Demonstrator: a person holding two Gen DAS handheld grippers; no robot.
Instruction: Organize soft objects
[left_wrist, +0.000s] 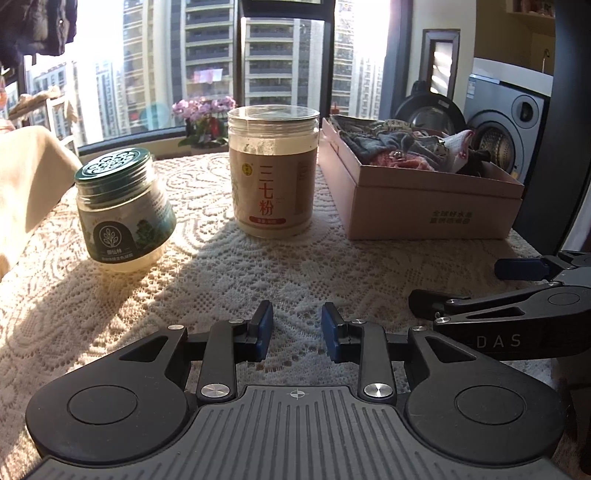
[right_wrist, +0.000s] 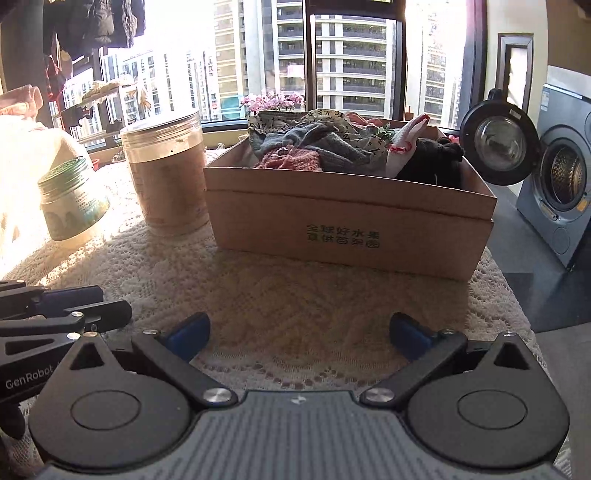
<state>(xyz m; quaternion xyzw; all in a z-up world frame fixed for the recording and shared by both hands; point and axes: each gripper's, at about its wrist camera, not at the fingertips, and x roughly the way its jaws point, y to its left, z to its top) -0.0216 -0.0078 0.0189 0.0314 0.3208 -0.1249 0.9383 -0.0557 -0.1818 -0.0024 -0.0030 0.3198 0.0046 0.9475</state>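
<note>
Soft clothes (right_wrist: 332, 147) heaped in cardboard box (right_wrist: 347, 229), frame centre. Light, limp, snag-prone; best pinched at a raised fold. Right gripper (right_wrist: 299, 332) jaws wide, empty; left gripper (left_wrist: 297, 328) narrow, empty.

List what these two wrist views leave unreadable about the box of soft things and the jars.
- Cardboard box: its floor and lower layers, both views; the heaped clothes and near wall hide them.
- Black item: too dark to identify, right wrist view.
- Green-lidded jar: label washed out by glare, right wrist view.
- Tall jar: small print too small, left wrist view.
- Right claw: cut off by the edge, left wrist view.
</note>
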